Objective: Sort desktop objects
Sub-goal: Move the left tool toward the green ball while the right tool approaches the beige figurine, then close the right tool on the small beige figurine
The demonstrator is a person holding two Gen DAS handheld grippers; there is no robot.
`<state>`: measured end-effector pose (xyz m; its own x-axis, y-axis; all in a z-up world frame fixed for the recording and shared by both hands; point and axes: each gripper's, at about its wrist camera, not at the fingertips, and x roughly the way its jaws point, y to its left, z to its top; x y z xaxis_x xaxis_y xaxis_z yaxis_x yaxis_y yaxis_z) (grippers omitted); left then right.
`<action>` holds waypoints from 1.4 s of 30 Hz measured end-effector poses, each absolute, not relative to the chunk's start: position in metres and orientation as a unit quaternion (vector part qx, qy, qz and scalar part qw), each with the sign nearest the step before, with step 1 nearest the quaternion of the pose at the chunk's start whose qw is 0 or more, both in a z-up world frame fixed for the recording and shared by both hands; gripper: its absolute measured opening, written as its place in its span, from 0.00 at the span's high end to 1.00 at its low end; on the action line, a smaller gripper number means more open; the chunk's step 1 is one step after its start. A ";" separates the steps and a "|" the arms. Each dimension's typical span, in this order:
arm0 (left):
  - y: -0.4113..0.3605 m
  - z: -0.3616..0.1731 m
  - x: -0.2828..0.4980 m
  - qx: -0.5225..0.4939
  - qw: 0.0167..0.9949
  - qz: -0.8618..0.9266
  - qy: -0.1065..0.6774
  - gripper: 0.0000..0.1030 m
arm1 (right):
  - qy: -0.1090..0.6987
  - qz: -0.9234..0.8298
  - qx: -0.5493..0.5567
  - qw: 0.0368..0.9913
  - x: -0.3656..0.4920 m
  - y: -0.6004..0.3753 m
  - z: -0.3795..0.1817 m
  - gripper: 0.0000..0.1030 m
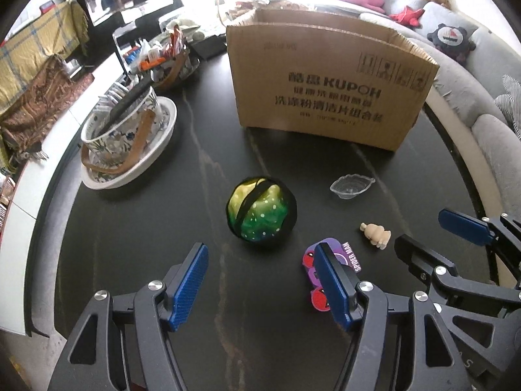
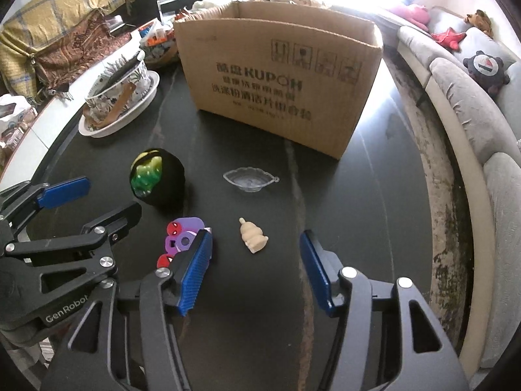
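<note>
Hovering over the dark marbled surface (image 1: 130, 228), both grippers point steeply down with nothing between their blue-padded fingers. The left gripper (image 1: 260, 280) stands fairly wide, and the round green-and-yellow spotted ball in black straps (image 1: 261, 210) lies just ahead of its gap, slightly right of centre. The right gripper (image 2: 257, 270) is a little narrower; the small cream ridged figurine (image 2: 252, 236) lies just ahead between its fingers, long axis running roughly away from the camera, so this hand is plainly the nearer one. A purple Spider-Man card (image 2: 182, 239) sits partly under the right gripper's left finger and could be nudged. The clear leaf-shaped glass dish (image 2: 249, 179) rests further on, and the open brown cardboard box (image 2: 280, 81) stands beyond, with bare room between.
</note>
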<state>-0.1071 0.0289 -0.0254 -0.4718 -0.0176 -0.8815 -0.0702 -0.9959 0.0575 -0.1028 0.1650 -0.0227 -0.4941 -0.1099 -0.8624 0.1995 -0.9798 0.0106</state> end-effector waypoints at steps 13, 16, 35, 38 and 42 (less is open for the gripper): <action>0.028 -0.050 -0.112 -0.535 0.005 0.844 0.044 0.39 | 0.033 -0.844 0.525 0.106 -0.111 0.163 -0.049 0.55; 0.028 -0.055 -0.114 -0.539 0.004 0.841 0.042 0.39 | 0.032 -0.841 0.530 0.108 -0.113 0.163 -0.054 0.56; 0.036 -0.073 -0.131 -0.549 -0.010 0.834 0.056 0.39 | 0.017 -0.828 0.547 0.123 -0.131 0.168 -0.077 0.64; 0.037 -0.073 -0.132 -0.550 -0.009 0.834 0.055 0.39 | 0.016 -0.829 0.545 0.127 -0.133 0.168 -0.078 0.66; 0.038 -0.073 -0.133 -0.546 -0.011 0.836 0.062 0.39 | 0.013 -0.828 0.544 0.133 -0.135 0.167 -0.079 0.70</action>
<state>-0.1330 0.0379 -0.0734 -0.4042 -0.0859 -0.9106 -0.0492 -0.9921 0.1154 -0.1347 0.1670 -0.0790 -0.3730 -0.2066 -0.9046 0.2353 -0.9641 0.1231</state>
